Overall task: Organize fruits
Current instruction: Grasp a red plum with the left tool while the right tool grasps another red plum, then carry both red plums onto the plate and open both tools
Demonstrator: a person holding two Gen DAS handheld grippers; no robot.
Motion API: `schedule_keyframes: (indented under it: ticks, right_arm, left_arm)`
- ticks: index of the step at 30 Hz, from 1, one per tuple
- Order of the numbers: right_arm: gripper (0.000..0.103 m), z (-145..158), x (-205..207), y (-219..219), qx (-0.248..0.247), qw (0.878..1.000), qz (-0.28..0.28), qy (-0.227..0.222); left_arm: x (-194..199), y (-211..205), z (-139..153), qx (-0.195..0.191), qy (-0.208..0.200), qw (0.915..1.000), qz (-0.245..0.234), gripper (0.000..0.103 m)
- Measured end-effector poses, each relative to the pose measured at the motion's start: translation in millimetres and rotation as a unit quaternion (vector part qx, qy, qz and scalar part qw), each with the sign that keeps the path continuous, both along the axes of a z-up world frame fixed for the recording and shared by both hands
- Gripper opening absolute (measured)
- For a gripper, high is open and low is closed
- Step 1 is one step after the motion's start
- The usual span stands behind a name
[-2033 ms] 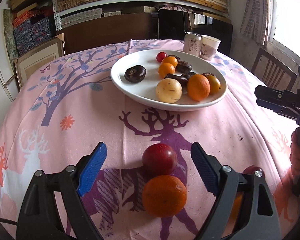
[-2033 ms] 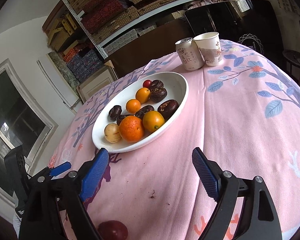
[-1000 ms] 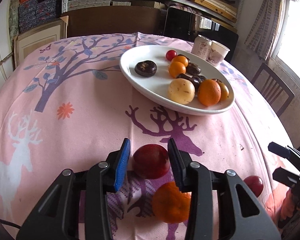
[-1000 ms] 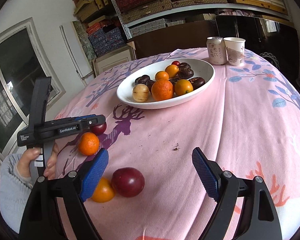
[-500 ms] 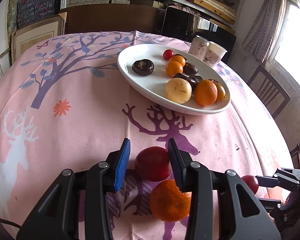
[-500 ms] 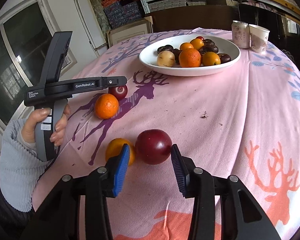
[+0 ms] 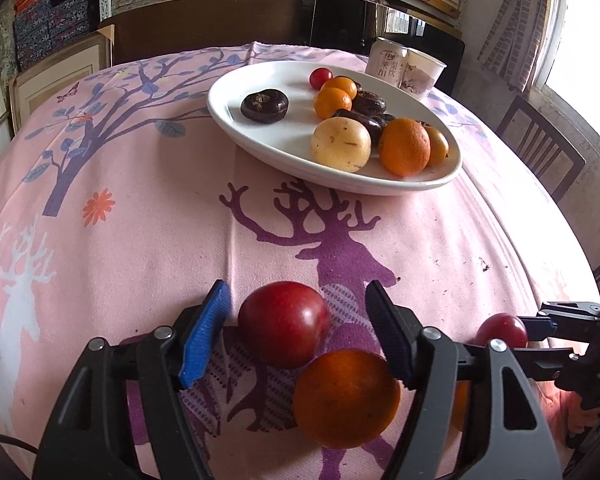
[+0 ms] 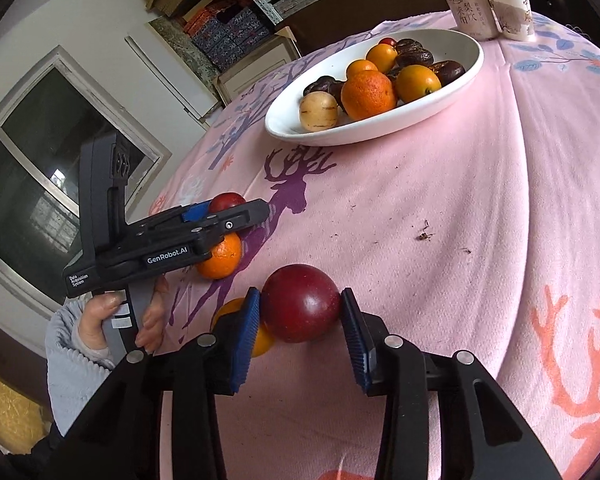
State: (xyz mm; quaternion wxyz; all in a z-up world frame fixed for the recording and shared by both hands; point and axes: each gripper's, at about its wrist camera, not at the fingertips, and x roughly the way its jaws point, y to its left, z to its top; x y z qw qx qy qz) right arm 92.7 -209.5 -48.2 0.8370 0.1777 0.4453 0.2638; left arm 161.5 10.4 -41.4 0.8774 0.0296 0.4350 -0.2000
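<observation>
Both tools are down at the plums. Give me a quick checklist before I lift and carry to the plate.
1. Right tool gripping the dark plum: both pads touch it. Ok.
2. Left tool gripping the red plum: jaws open, with a gap on each side. Not ok.
3. Orange clear of the left tool: it crowds the tool's right finger and touches the red plum. Not ok.
4. Room on the plate: its left part is bare. Ok.
5. Small orange fruit clear of the right tool's left finger: partly hidden. Cannot tell.
</observation>
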Motion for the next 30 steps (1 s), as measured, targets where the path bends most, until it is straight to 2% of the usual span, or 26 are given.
schedule_keyframes:
  ticks: [3, 4, 6, 12, 18, 30]
  right_arm:
    - [0.04, 1.0, -2.7, -2.4, -0.002, 1.0, -0.008, -0.005]
    - [0.04, 2.1, -3.7, -4.2, -0.005, 1.0, -0.015, -0.008]
    - [0.04, 6.2, -6.7, -9.6, -0.008, 0.999, -0.03, -0.022]
    - [0.04, 17.3, -12.9, -17.7, -0.03, 0.995, -0.066, -0.062]
    - [0.04, 16.7, -11.5, -21.8, -0.029, 0.995, -0.071, -0.062]
    - [0.04, 17.2, -14.2, -22.3, -0.037, 0.994, -0.077, -0.065]
  left_arm:
    - [0.3, 2.4, 2.6, -0.007, -0.004, 1.0, 0.002, 0.046]
    - [0.5, 4.1, 3.7, -0.008, -0.007, 0.9999, 0.006, 0.037]
    - [1.0, 7.3, 5.9, -0.022, -0.004, 0.9997, 0.006, 0.037]
    - [-4.4, 5.9, 13.6, -0.019, -0.024, 0.9995, 0.008, 0.037]
    - [-4.0, 13.0, 17.4, -0.028, -0.028, 0.999, 0.02, 0.037]
    - [-0.3, 13.9, 10.4, 0.013, -0.032, 0.9984, 0.046, 0.037]
